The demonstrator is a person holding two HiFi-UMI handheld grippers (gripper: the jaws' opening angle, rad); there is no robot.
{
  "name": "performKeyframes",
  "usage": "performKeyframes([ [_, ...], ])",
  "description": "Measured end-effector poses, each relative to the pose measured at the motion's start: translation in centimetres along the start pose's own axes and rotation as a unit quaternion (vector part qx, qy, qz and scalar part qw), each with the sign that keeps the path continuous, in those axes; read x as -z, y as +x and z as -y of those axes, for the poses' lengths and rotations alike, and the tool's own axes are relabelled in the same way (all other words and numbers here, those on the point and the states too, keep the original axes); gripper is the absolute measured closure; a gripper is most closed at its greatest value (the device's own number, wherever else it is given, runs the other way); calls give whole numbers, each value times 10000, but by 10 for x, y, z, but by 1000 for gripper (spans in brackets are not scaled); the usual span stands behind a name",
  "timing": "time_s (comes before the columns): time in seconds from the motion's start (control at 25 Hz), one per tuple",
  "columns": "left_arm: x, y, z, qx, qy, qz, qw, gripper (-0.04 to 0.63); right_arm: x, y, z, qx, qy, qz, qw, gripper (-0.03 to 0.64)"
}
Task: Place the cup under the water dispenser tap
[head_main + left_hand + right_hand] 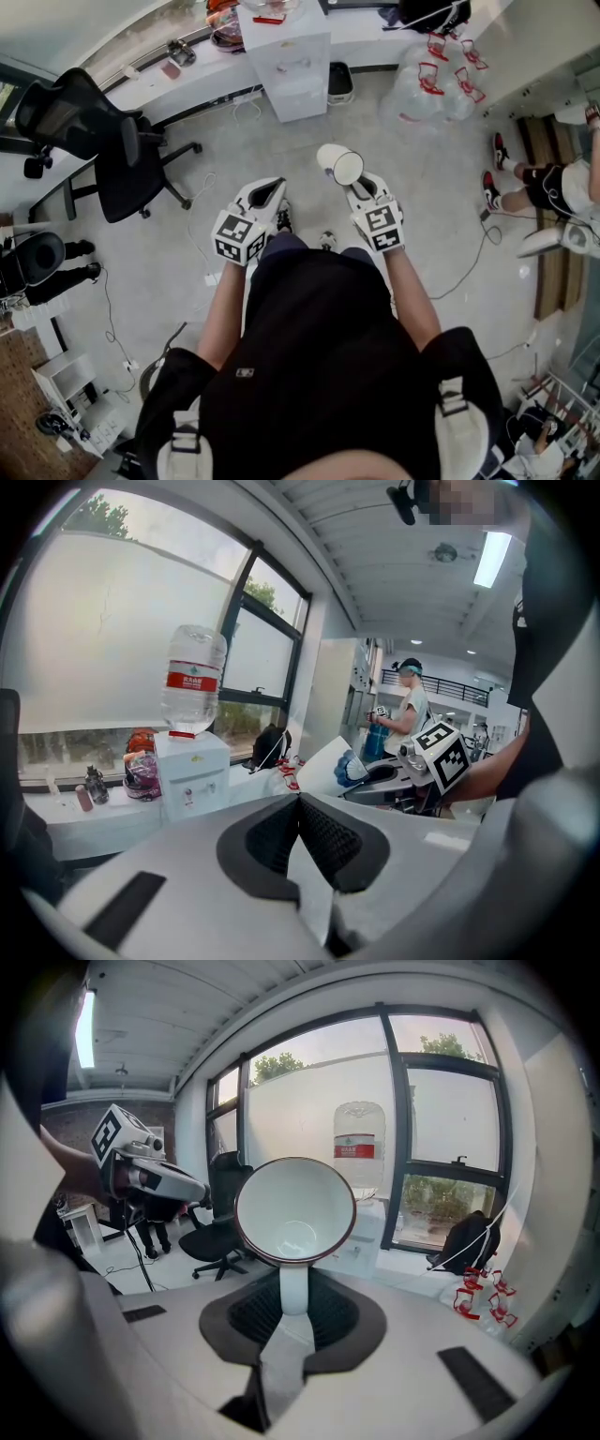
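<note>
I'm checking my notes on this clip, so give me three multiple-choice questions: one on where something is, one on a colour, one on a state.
1. Where does the white box-shaped water dispenser stand?
A) on a trolley
B) on the long white counter
C) on a wall shelf

2. What colour is the label on the clear plastic water bottle on top of it?
A) blue
B) green
C) red

3. What is the state of the right tool?
A) shut on the handle of the white ceramic cup
B) open and empty
C) shut on nothing

Answers: B, its base rests on the countertop; C, a red band wraps the bottle; A, the cup's handle sits clamped between the pads.
</note>
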State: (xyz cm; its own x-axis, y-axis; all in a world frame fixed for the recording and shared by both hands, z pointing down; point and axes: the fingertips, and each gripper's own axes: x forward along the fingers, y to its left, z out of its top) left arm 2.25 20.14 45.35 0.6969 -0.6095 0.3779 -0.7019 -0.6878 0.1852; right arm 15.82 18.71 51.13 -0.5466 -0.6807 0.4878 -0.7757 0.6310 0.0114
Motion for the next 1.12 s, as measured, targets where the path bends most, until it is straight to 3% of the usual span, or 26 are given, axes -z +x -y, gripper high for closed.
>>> performKeyframes([
  [0.64, -27, 12, -97, 484, 78, -61, 9988, 597, -39, 72, -1, 475, 190, -147, 9986, 568],
  [1.12, -33, 26, -136, 1000, 205, -65, 9948, 597, -48, 99, 0, 932, 344, -327, 9945, 568],
])
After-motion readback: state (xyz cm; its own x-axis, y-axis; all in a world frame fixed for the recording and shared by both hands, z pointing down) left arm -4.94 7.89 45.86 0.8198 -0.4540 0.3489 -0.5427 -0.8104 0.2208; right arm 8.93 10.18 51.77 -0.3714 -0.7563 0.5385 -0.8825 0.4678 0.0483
